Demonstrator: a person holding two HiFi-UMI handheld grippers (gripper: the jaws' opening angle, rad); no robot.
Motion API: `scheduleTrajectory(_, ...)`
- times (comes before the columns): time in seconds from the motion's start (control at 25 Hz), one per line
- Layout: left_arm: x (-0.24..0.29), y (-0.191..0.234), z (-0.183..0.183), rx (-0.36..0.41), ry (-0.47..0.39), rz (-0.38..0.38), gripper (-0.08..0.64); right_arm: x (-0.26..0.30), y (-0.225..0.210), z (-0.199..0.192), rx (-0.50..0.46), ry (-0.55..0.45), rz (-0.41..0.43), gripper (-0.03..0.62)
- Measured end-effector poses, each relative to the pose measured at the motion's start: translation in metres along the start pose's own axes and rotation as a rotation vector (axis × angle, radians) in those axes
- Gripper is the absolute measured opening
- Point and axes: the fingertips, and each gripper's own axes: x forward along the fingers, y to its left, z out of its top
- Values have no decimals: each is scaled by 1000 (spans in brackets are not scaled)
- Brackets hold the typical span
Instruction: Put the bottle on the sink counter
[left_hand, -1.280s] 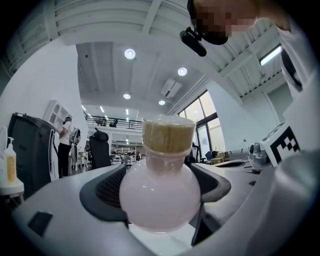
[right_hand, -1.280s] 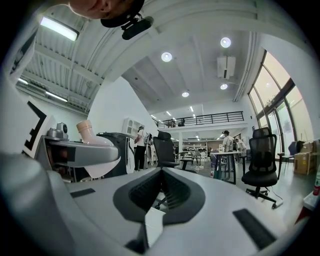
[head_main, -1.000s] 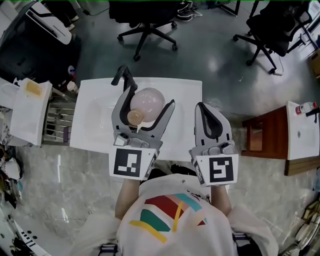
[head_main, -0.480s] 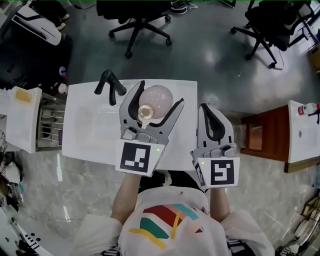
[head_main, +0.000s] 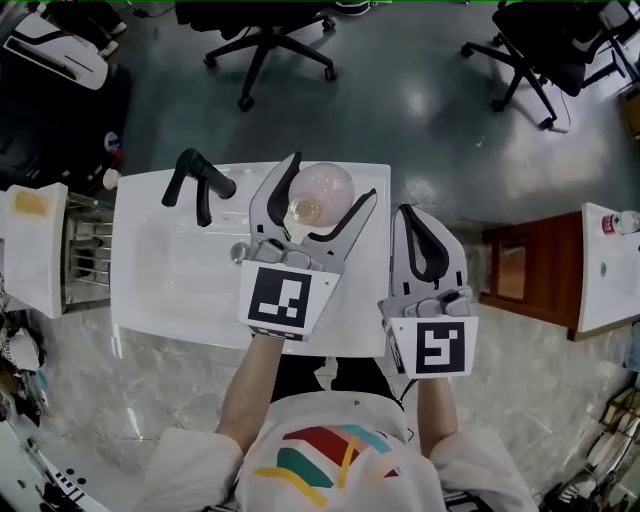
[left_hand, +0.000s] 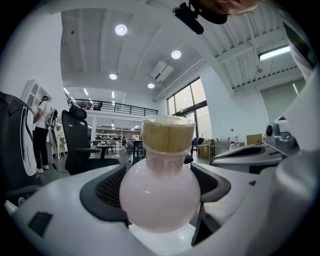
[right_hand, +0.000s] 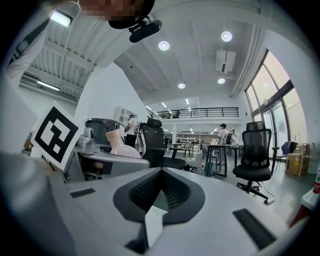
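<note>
1. White table (head_main: 180, 300) with a sunken basin lies below you, on a grey floor (head_main: 400, 120).
2. Your left gripper (head_main: 333, 177) has its jaws clamped on the round belly of the pink bottle (head_main: 322, 184), with the tan cap on top.
3. That bottle is upright over the table's right rear part. You cannot tell whether its base touches the top.
4. Your right gripper (head_main: 408, 212) has its jaws pressed together on nothing, at the table's right edge, just beside the left one.
5. Rear left stands a black faucet (head_main: 195, 185), apart from the bottle.
</note>
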Motion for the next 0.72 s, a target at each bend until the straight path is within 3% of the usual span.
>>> scheduleTrajectory(0.72, 51, -9, -103, 22, 207, -54, 388, 10, -10, -53, 46, 88, -13, 12)
